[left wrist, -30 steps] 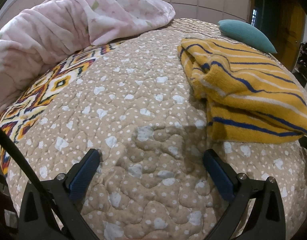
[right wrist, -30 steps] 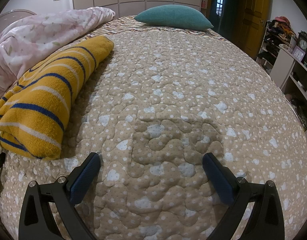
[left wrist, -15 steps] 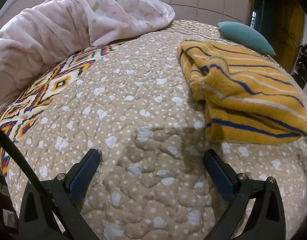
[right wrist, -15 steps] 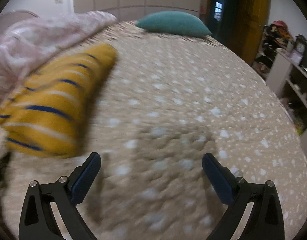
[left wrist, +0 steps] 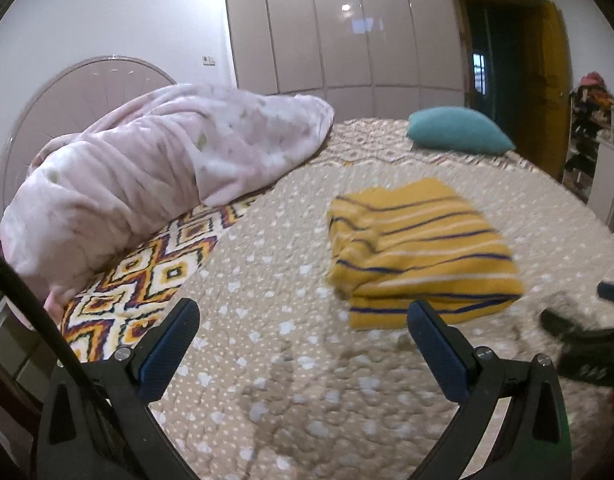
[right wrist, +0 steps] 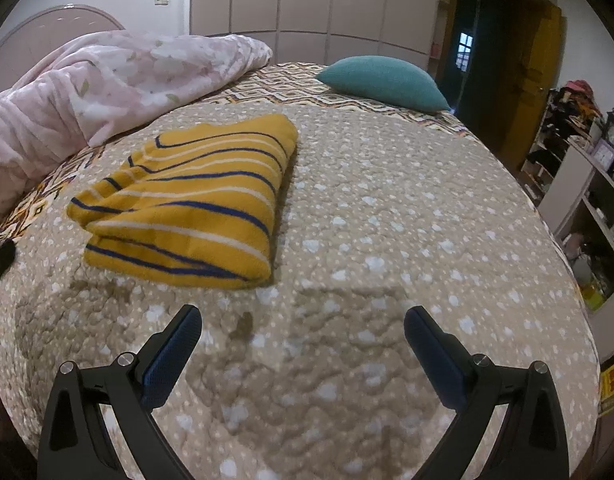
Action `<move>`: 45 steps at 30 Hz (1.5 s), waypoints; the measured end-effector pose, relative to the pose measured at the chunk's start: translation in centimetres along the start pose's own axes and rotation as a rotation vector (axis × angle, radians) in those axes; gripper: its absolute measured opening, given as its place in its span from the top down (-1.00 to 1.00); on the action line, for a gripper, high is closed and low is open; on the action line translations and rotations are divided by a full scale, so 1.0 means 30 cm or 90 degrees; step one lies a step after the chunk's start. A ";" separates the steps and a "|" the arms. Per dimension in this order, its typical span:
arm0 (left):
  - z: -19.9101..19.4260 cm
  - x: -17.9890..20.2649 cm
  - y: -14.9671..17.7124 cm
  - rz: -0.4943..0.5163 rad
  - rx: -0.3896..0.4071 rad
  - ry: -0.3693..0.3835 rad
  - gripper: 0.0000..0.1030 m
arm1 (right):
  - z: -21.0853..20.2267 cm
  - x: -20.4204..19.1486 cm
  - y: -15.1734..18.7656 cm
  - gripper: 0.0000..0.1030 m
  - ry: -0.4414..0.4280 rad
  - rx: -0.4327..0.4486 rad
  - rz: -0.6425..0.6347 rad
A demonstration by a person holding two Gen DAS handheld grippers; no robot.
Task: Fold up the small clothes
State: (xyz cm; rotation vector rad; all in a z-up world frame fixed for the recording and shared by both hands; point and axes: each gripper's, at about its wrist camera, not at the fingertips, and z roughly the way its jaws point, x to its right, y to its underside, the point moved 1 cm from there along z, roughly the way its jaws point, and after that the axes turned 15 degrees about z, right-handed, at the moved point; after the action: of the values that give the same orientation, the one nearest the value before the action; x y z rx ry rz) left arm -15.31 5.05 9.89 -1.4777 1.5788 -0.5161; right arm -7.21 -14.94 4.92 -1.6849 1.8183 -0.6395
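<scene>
The left tongs (left wrist: 303, 338) are hovering over the quilt (left wrist: 267, 380) with their fingers spread wide and nothing between them. The right tongs (right wrist: 303, 344) are likewise gaping over bare quilt, gripping nothing.

The sweater (left wrist: 419, 252), yellow with blue and white stripes, is lying folded into a thick rectangle on the quilt. From the left tongs it is sitting ahead and to the right, its near edge just beyond the right finger (left wrist: 435, 344). From the right tongs the sweater (right wrist: 195, 196) is lying ahead and to the left, beyond the left finger (right wrist: 171, 352), apart from both fingers. Neither pair of tongs is touching it.

A pink duvet (left wrist: 147, 184) is bunching up ahead and to the left of the left tongs, well beyond the sweater's left side, and it is showing again far left in the right view (right wrist: 107, 76). A teal pillow (left wrist: 459, 130) is resting at the far end of the bed, beyond the sweater; from the right tongs the pillow (right wrist: 383, 82) is sitting straight ahead, far off. A patterned blanket (left wrist: 147, 280) is peeking out from under the duvet, left of the left tongs. At the right edge of the left view the right tongs (left wrist: 587, 332) are appearing blurred, low beside the sweater's near right corner.
</scene>
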 end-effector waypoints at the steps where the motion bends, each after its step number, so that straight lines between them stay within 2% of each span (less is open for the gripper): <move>1: -0.015 0.012 0.000 -0.008 0.000 0.004 -1.00 | -0.012 0.013 0.009 -1.00 0.006 0.001 0.001; 4: -0.032 0.027 -0.004 -0.028 -0.007 0.021 -1.00 | -0.023 0.031 0.018 -1.00 0.028 0.007 -0.002; 8: -0.036 0.062 0.000 -0.016 -0.017 0.013 -1.00 | -0.036 0.061 0.025 -1.00 0.036 0.011 0.006; 19: -0.021 0.108 0.022 0.007 -0.051 0.027 -1.00 | -0.050 0.084 0.033 -1.00 0.036 0.015 0.019; 31: -0.019 0.123 0.021 0.011 -0.064 0.045 -1.00 | -0.044 0.084 0.038 -1.00 0.036 0.012 0.021; 45: -0.007 0.166 0.038 0.041 -0.095 0.040 -1.00 | -0.032 0.113 0.060 -1.00 0.035 0.006 0.036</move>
State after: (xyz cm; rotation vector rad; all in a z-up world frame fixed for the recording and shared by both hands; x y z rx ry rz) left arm -15.62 0.53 7.52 -1.5287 1.7405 -0.4180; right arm -9.32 -18.19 4.08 -1.6189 1.8914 -0.6760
